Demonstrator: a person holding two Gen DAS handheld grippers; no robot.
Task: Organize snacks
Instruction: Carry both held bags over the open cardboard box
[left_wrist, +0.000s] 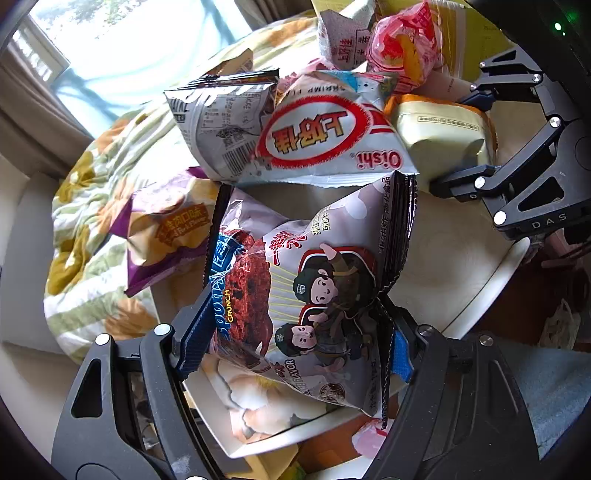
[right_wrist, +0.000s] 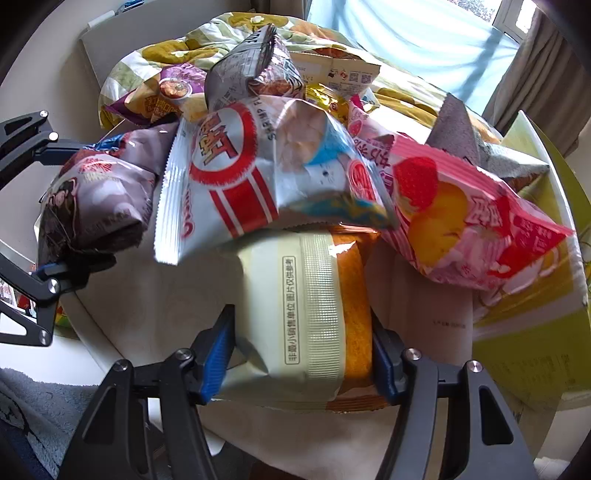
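Left hand-held gripper (left_wrist: 295, 332) clamped across crunch bag (left_wrist: 310, 280), long axis pointing ahead; right hand-held gripper (right_wrist: 301, 356) pinching cream pack (right_wrist: 295, 302) likewise.

About eight snack packets (right_wrist: 258, 177)

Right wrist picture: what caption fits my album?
Right gripper squeezes a cream and orange snack bag under a snack pile.

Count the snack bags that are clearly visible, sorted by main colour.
Grey or silver: 3 (cartoon bag, barcode bag, pointed bag)
White-and-red bag: 1
Pink bag: 1
Purple bag: 1
Cream-and-orange packet: 1
Total: 7, not counting half-hidden packets at the back.
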